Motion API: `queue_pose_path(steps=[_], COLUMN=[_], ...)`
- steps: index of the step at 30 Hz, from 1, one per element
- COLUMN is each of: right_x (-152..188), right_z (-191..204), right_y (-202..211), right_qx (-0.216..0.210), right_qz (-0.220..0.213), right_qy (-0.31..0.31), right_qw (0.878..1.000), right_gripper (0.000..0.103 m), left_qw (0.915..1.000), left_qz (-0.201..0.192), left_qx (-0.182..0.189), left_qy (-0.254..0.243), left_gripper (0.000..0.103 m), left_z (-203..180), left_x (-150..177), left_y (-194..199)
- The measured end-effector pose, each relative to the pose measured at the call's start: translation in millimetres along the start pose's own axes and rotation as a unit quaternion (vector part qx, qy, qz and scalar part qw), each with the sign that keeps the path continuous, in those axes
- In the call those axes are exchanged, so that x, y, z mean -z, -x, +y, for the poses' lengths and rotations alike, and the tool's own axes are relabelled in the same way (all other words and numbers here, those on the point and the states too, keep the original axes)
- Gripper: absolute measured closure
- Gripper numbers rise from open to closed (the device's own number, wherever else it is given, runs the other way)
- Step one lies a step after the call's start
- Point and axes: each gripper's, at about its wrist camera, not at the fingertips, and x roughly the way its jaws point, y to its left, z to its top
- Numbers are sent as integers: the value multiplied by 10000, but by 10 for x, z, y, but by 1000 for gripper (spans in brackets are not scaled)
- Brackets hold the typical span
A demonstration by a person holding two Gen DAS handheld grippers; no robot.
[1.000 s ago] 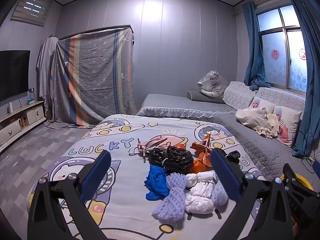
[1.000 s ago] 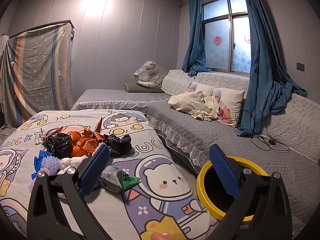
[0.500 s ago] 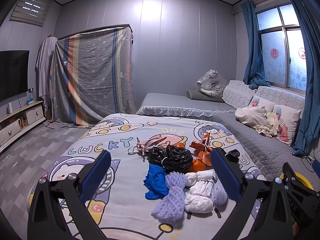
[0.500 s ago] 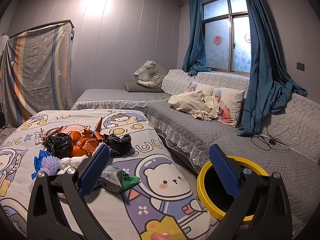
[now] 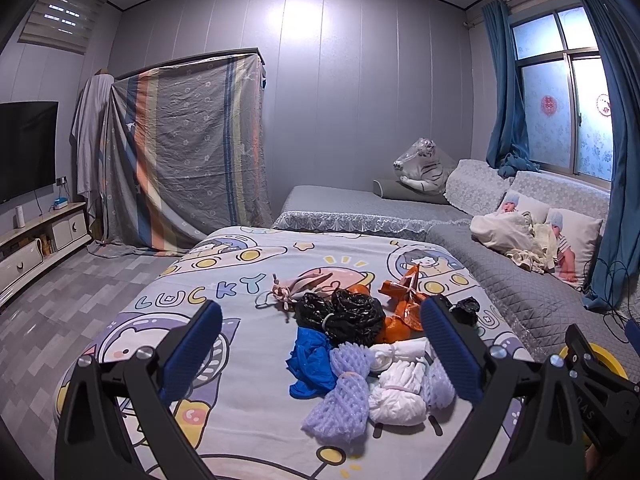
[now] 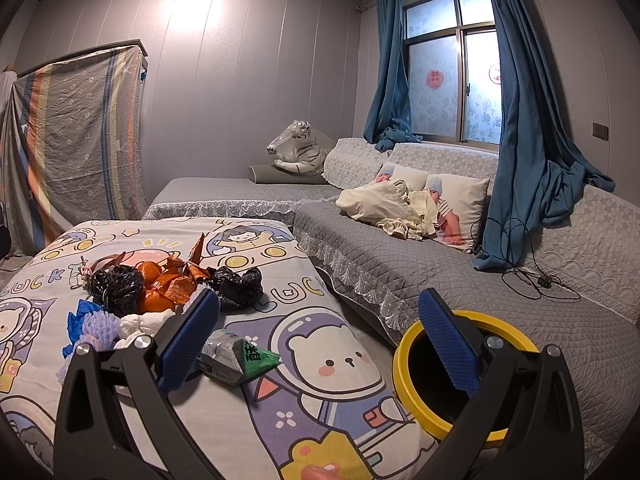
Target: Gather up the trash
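Note:
A pile of trash lies on the cartoon-print cloth (image 5: 208, 280): black plastic bags (image 5: 344, 316), orange wrappers (image 5: 404, 308), a blue bag (image 5: 314, 360), purple foam nets (image 5: 344, 392), white wads (image 5: 398, 396) and a pinkish bag (image 5: 304, 284). My left gripper (image 5: 320, 348) is open and empty, held just short of the pile. My right gripper (image 6: 320, 336) is open and empty, above a green and silver packet (image 6: 236, 358). The yellow-rimmed bin (image 6: 452, 364) stands on the floor at the right, behind my right finger.
A grey quilted sofa (image 6: 420, 264) runs along the right wall with cushions, loose clothes and a plush tiger (image 6: 298, 152). Cables (image 6: 536, 276) lie on the sofa. A TV and low cabinet (image 5: 28, 236) stand at the left. A striped sheet (image 5: 180, 152) hangs at the back.
The left view has shifted a little; the pile sits marginally nearer. The right gripper has barely moved. Both grippers stay open.

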Motion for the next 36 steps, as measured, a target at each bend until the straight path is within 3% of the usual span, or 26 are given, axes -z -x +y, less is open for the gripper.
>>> queue_pose_path(steps=[36], right_x=[-15], right_z=[-4], right_y=[-4], right_qx=[-1], right_qz=[16], right_qy=[-14], right_qw=[10000], right_gripper=[8], left_qw=[10000], left_qz=[14], left_qx=[-10], left_qy=[-30], left_gripper=[7], left_z=[-24], left_x=[56], left_y=[-9])
